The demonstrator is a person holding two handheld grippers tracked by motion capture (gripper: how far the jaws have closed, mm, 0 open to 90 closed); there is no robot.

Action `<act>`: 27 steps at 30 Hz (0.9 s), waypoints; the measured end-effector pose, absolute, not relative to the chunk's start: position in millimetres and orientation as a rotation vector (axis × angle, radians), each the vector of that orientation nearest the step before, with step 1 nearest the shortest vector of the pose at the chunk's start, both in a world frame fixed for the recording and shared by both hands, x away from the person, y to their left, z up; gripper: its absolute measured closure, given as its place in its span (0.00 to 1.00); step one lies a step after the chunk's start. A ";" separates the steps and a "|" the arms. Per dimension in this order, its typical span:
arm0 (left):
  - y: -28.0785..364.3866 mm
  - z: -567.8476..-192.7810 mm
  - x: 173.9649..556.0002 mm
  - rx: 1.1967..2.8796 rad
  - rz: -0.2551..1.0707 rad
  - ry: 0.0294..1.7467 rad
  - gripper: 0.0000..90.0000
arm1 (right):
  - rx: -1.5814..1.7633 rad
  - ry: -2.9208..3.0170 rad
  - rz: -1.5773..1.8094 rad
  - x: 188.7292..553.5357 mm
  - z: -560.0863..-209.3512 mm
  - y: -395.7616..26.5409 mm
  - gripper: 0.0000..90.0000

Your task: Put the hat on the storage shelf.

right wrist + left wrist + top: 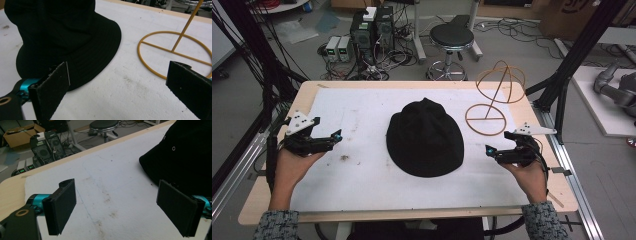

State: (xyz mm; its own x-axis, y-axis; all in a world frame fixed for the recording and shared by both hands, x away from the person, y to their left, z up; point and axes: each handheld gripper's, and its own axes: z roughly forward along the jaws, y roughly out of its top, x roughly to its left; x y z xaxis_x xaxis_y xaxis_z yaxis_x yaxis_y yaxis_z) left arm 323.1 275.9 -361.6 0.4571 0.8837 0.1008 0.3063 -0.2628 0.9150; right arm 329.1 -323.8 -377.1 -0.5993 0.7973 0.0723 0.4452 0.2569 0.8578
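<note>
A black bucket hat (425, 137) lies flat in the middle of the white mat (362, 175); its brim (82, 62) reaches toward the right gripper view's jaws, and its crown (185, 157) shows a metal eyelet. A yellow wire hat stand (492, 102) is upright at the mat's back right, its ring base (172, 51) flat on the mat. My left gripper (337, 136) hovers left of the hat, open and holding nothing (125, 210). My right gripper (488, 150) sits right of the hat and in front of the stand, open with nothing between its pads (120, 90).
The mat covers a wooden table (542, 192) and has brown stains (344, 158) at the left. Behind the table stand a black stool (451, 40), computer boxes (372, 30) and cables on the floor. Black frame posts (579, 50) flank the table.
</note>
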 end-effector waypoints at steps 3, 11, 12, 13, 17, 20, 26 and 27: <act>276.8 -362.1 323.0 1.796 0.799 1.019 0.18 | 1.133 2.158 1.281 328.7 -377.1 -324.1 0.05; 276.5 -361.5 323.3 1.779 0.796 1.023 0.19 | 1.139 2.153 1.279 326.6 -376.4 -324.3 0.05; 276.9 -361.3 323.2 1.784 0.798 1.023 0.19 | 1.138 2.154 1.281 326.6 -376.5 -323.9 0.05; 276.9 -361.2 323.2 1.784 0.797 1.023 0.19 | 1.139 2.153 1.280 326.5 -376.6 -323.5 0.05; 277.7 -360.2 322.2 1.784 0.805 1.021 0.19 | 1.139 2.153 1.280 326.9 -376.4 -323.5 0.05; 277.5 -360.4 321.9 1.787 0.804 1.028 0.19 | 1.140 2.156 1.275 327.4 -376.9 -323.3 0.05; 277.1 -359.4 322.0 1.784 0.804 1.025 0.19 | 1.139 2.149 1.285 327.0 -376.5 -323.6 0.05; 276.9 -359.5 321.9 1.782 0.806 1.025 0.19 | 1.140 2.150 1.286 326.8 -376.2 -323.5 0.05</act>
State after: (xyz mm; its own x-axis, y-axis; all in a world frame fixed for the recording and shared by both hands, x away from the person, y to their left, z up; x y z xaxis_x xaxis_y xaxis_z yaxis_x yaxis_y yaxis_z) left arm 321.9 276.9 -359.5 0.4440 0.8908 0.0964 0.3042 -0.2511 0.9189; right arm 326.8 -323.5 -376.2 -0.5945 0.8005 0.0760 0.4456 0.2494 0.8598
